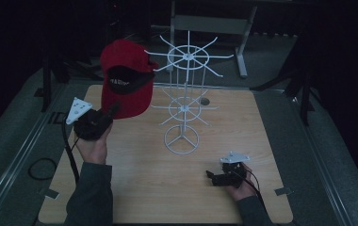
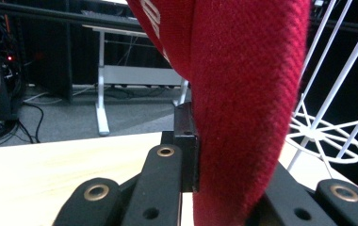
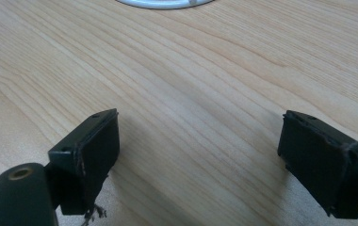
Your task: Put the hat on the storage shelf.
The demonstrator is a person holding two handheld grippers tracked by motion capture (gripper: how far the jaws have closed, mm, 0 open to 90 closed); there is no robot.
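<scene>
The left gripper (image 1: 102,117) has its jaws clenched on the brim of a red cap (image 1: 124,77), held up off the table (image 1: 139,188) with the cloth rising straight above the jaws. Just beyond the jaws, to their right, stands a white wire rack (image 1: 185,101), its spokes close to the cap. The right gripper (image 1: 213,177) rests low near the table, jaws spread wide with bare wood between them and the rack's ring base (image 3: 165,4) ahead.
</scene>
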